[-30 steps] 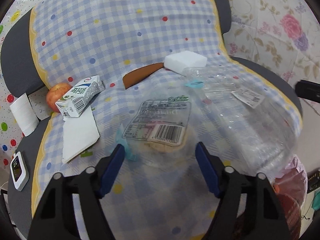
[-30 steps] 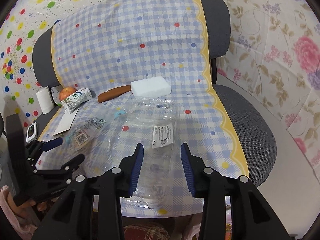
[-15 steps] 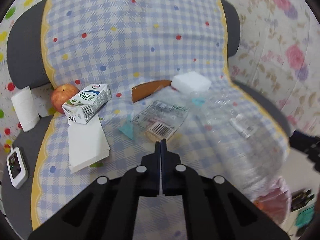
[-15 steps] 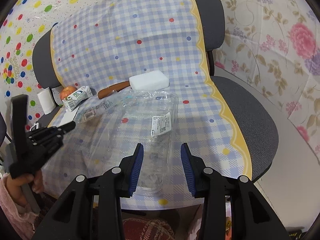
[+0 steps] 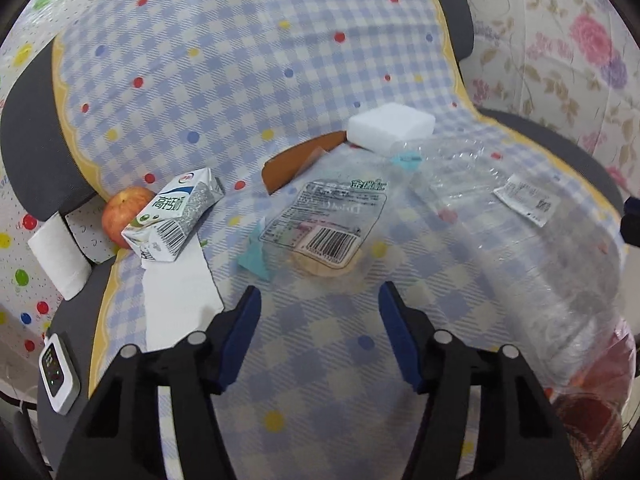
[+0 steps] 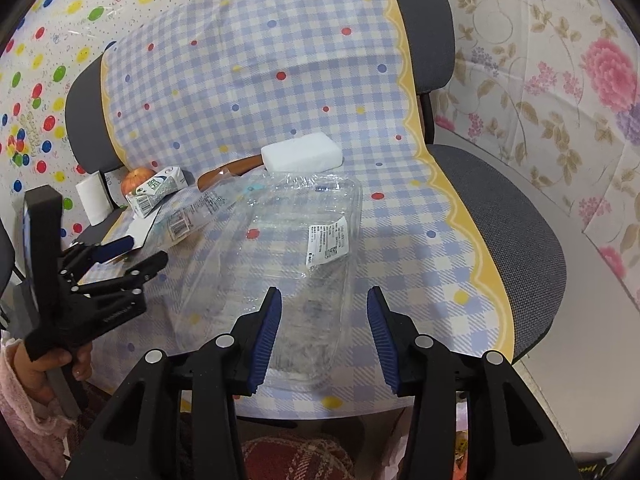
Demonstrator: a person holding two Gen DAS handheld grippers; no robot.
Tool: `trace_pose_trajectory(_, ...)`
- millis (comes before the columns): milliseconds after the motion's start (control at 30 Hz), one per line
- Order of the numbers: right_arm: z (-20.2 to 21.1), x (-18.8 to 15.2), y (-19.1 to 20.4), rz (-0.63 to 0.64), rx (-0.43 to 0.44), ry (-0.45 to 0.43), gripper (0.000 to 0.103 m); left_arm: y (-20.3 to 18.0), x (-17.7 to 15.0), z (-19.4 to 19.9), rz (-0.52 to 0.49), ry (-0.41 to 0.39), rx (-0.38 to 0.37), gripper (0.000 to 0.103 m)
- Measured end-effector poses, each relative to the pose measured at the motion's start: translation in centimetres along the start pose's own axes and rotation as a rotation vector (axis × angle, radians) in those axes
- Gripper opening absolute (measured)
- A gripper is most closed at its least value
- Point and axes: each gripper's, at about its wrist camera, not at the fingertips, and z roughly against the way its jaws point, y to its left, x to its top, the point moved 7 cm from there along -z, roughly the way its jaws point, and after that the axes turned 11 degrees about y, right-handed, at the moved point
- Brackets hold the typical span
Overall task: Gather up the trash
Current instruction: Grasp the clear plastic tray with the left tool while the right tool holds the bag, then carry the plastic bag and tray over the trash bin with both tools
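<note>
A clear plastic wrapper with a barcode label (image 5: 328,220) lies on the checked chair seat, just ahead of my open, empty left gripper (image 5: 320,300); it also shows in the right wrist view (image 6: 188,220). A large clear plastic clamshell tray (image 6: 304,240) lies in front of my open, empty right gripper (image 6: 323,304), its near end between the fingers; it shows at right in the left wrist view (image 5: 520,232). A crushed milk carton (image 5: 176,216) and a white napkin (image 5: 176,292) lie at the left. My left gripper (image 6: 124,256) shows at left in the right wrist view.
A white sponge block (image 5: 390,128), a brown wooden handle (image 5: 296,160) and an apple (image 5: 120,216) sit at the seat's back. A paper roll (image 5: 58,260) and a small white device (image 5: 58,372) lie at the left edge. A checked cloth (image 6: 400,248) covers the chair.
My left gripper was shut half a second ago and has opened again, close to the barcode wrapper. My right gripper has stayed open over the clamshell tray.
</note>
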Motion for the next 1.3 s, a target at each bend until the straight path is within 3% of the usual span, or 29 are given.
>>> trace_pose_trajectory(200, -1.0, 1.1, 0.1, 0.002, 0.007, 0.000, 0.046, -1.3, 1.7, -1.5, -0.059, 0.034, 0.039, 0.057)
trace_pose_trajectory(300, -1.3, 1.6, 0.2, 0.004, 0.009, -0.003, 0.046, -1.7, 2.5, -2.1, -0.075, 0.048, 0.064, 0.050)
trace_pose_trajectory(333, -1.4, 1.7, 0.2, 0.003, 0.009, -0.003, 0.046, -1.7, 2.7, -2.2, -0.069, 0.055, 0.063, 0.039)
trace_pose_trajectory(400, -1.5, 1.7, 0.1, 0.003, 0.007, -0.003, 0.046, -1.7, 3.0, -2.6, -0.063, 0.069, 0.066, 0.028)
trace_pose_trajectory(433, -1.6, 1.7, 0.0, 0.001, 0.007, -0.001, 0.046, -1.6, 3.1, -2.7, -0.060, 0.065, 0.067, 0.017)
trace_pose_trajectory(533, -1.6, 1.4, -0.3, -0.005, 0.002, 0.001, 0.046, -0.8, 3.7, -1.5, -0.023, 0.020, 0.028, 0.005)
trace_pose_trajectory(733, -1.1, 0.7, -1.0, -0.024, -0.013, -0.003, 0.046, 0.7, 3.6, 4.5, 0.081, -0.080, -0.151, 0.002)
trace_pose_trajectory(767, -1.0, 0.6, -1.1, -0.027, -0.016, -0.004, 0.046, 0.7, 3.4, 5.1, 0.086, -0.086, -0.170, 0.002)
trace_pose_trajectory(867, -0.8, 0.3, -1.2, -0.032, -0.022, -0.007, 0.060, 0.3, 2.4, 7.5, 0.102, -0.097, -0.267, 0.001)
trace_pose_trajectory(1033, -1.2, -0.1, -1.6, -0.049, -0.031, -0.001, 0.059, -1.8, 0.6, 10.1, 0.087, -0.105, -0.385, 0.001)
trace_pose_trajectory(1100, -1.6, -0.1, -1.8, -0.060, -0.028, 0.005, 0.045, -2.5, 0.0, 9.9, 0.088, -0.092, -0.405, 0.001)
trace_pose_trajectory(1167, -2.1, 0.0, -2.1, -0.075, -0.014, 0.016, 0.037, -2.8, -0.6, 9.2, 0.087, -0.074, -0.389, 0.001)
trace_pose_trajectory(1300, -3.5, -0.1, -2.5, -0.114, 0.030, 0.052, 0.038, -2.1, -0.9, 8.0, 0.122, -0.048, -0.387, 0.001)
